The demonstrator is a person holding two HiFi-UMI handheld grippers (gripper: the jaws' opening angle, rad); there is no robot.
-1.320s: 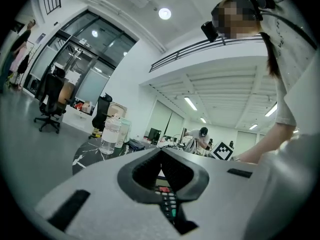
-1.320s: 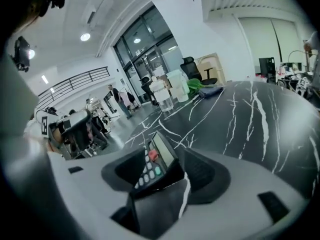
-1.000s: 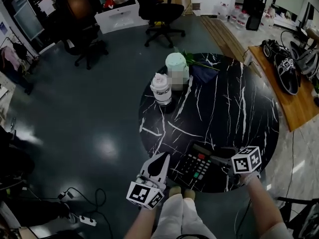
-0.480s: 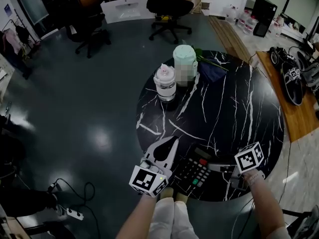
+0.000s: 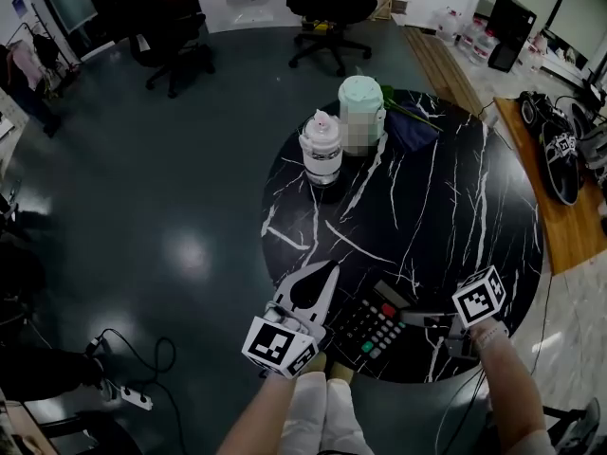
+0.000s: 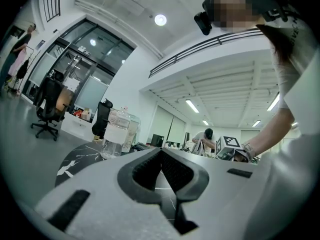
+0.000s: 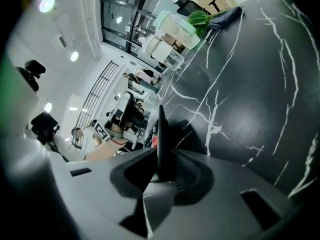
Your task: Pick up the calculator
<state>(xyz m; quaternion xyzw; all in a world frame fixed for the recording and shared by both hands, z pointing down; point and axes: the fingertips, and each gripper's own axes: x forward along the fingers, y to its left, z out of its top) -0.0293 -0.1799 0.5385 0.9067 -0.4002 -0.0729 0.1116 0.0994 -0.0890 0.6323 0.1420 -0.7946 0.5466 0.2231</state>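
The calculator [image 5: 372, 322], black with grey keys and one red and one green key, lies on the round black marble table [image 5: 455, 207] near its front edge. My right gripper [image 5: 417, 318] reaches in from the right and its jaws are closing on the calculator's right edge. In the right gripper view the calculator [image 7: 161, 129] shows edge-on as a thin dark slab pinched in my right gripper [image 7: 162, 170]. My left gripper [image 5: 330, 271] hovers level at the table's front left rim, just left of the calculator. Its fingertips meet with nothing between them [image 6: 161, 153].
At the table's far side stand a white bottle [image 5: 321, 148] and a mint-green container [image 5: 360, 110], with a dark cloth [image 5: 412, 131] and a green leaf beside them. Right of the table runs a wooden bench [image 5: 560, 226] with shoes. Office chairs stand beyond; a power strip [image 5: 133, 401] lies on the floor.
My left gripper has come forward to the table rim beside the calculator. My right gripper has tilted down slightly at the calculator's right edge. The calculator has stayed in place.
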